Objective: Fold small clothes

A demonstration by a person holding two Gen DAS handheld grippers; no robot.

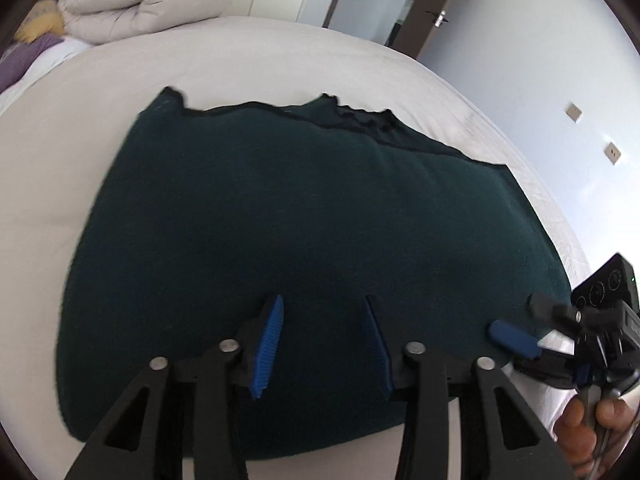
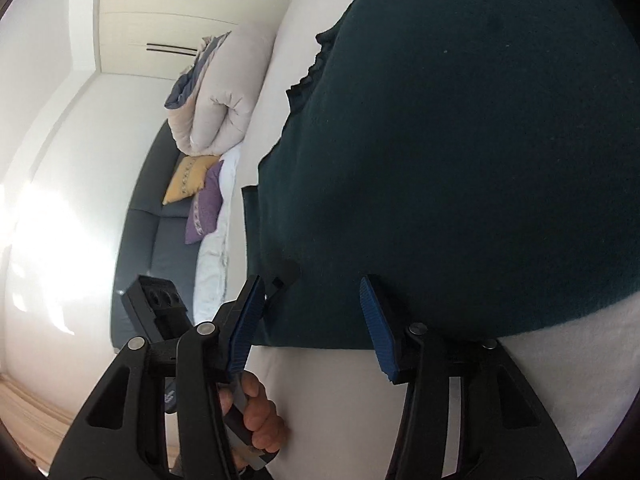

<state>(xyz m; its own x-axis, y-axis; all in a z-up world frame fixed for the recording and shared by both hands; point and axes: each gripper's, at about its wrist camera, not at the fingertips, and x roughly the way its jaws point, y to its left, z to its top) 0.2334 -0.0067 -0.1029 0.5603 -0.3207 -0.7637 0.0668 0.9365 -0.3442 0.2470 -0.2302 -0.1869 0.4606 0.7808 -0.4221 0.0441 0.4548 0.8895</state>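
So one big bed [image 1: 256, 60] with a plain off-white cover takes up most of both views, and that's the surface everything sits on. Room around it: pale walls, a white wardrobe [image 2: 192, 20] with long dark handles, a dark door frame at the far end in the left wrist view, and two small wall plates [image 1: 612, 153] on the right wall.

Next biggest is one dark green garment [image 1: 304, 248], spread flat across the middle of the bed, with a ruffled edge on its far side and its near edge towards the cameras.

At the head end there's one rolled-up beige duvet [image 1: 144, 4], then two cushions, one yellow [image 2: 188, 179] and one purple [image 2: 206, 208], leaning on a grey headboard [image 2: 152, 236].

Two grippers, one per hand. The left gripper [image 1: 325, 346] hovers over the garment's near edge with its blue pads spread and only cloth showing behind the gap, no pinch. The right gripper [image 2: 316, 326] is at the garment's corner, also spread; the near edge of the cloth lies across the gap, but I can't see either pad pressing on it.

Two hands partly visible: the right hand [image 1: 588, 424] and the left hand [image 2: 256, 420].
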